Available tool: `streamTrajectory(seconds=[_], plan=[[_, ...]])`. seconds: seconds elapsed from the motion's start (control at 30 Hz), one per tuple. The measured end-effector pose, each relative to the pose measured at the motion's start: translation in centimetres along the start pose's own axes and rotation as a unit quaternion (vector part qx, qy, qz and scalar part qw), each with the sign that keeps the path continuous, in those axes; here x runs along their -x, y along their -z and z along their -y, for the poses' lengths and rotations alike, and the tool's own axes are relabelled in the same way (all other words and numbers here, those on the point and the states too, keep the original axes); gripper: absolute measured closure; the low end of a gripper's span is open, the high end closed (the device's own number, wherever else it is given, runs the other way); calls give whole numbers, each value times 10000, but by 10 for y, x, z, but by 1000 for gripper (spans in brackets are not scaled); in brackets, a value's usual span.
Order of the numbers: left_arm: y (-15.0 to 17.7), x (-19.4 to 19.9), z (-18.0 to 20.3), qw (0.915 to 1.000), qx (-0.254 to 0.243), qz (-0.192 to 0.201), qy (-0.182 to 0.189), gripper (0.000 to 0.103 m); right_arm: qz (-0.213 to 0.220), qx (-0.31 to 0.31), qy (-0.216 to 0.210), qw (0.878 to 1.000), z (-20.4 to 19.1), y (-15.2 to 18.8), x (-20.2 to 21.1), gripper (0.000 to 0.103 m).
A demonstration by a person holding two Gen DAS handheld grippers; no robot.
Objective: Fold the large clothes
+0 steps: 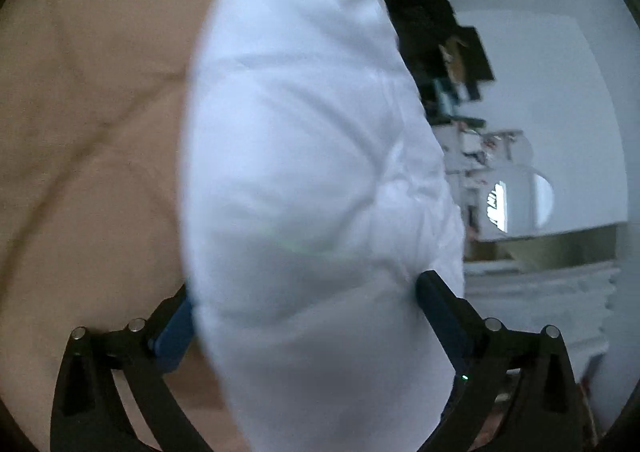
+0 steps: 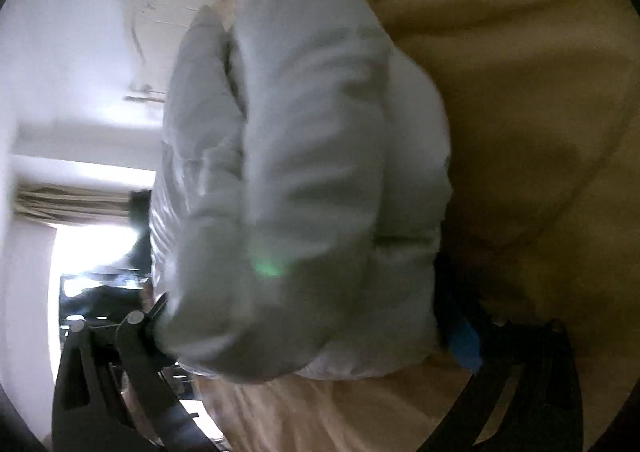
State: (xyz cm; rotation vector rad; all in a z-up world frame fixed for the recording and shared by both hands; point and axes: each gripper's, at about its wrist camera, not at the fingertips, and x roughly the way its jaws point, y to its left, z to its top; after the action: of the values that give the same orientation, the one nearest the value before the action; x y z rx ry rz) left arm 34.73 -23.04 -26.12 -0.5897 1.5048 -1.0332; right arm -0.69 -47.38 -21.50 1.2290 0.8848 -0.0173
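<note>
Where curtains (image 2: 72, 203) show, right gripper (image 2: 308, 332) clamps garment (image 2: 304, 171)

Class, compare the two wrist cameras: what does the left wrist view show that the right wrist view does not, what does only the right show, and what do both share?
Only the left wrist view shows a stack of folded white linens and cluttered white shelving beyond the bed.

Only the right wrist view shows a bright window with a curtain above it.

Both show a bulky white garment bunched between a gripper's fingers, the left gripper and the right gripper, over a tan bedsheet. Both views are blurred.
</note>
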Motion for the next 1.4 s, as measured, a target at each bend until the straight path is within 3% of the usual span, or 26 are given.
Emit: streamTrajectory(seconds=[0.13,0.2,0.3,0.47,0.63,0.73,0.77,0.8,0.83,0.87,0.93,1.07,1.13,1.3,1.4], plan=[[-2,-22,6,9996,-106,251,-46,5,57,64,-90,9999,-2,-8,-8,0],[-5,-18,14,9995,-180,259,-1,22,124,109,-91,9998,-10,-5,-4,2],[-17,11,33,9981,-456,405,68,36,118,278,-220,9993,-32,-7,-4,17],[-46,86,50,9915,-752,1053,-151,36,-69,814,-560,9951,-92,-21,-40,24],[-85,146,23,9862,-575,1469,-494,35,-329,1219,-759,9891,-138,-33,-95,24],[-95,147,-33,9849,-59,1505,-859,28,-608,1269,-643,9880,-134,-40,-138,23],[-95,141,-53,9849,180,1406,-996,22,-724,1226,-490,9886,-124,-40,-154,22],[-94,136,-69,9846,349,1388,-1009,11,-840,1135,-382,9892,-111,-40,-170,12],[-88,133,-87,9833,540,1506,-862,10,-869,1122,-422,9890,-102,-39,-179,4],[-83,133,-92,9832,582,1584,-696,10,-788,1223,-477,9882,-96,-36,-182,4],[-83,136,-89,9832,507,1591,-734,10,-719,1403,-358,9868,-100,-32,-179,4],[-80,145,-60,9805,394,1418,-1304,10,-763,1281,-251,9885,-98,-33,-166,4],[-71,155,-49,9754,355,1392,-1670,10,-742,1279,-112,9889,-98,-30,-152,3],[-12,183,7,9506,-67,1249,-2843,10,-489,1562,569,9849,-108,-14,-101,3],[44,196,34,9197,-407,1506,-3602,10,-395,1841,1085,9761,-128,3,-76,3]])
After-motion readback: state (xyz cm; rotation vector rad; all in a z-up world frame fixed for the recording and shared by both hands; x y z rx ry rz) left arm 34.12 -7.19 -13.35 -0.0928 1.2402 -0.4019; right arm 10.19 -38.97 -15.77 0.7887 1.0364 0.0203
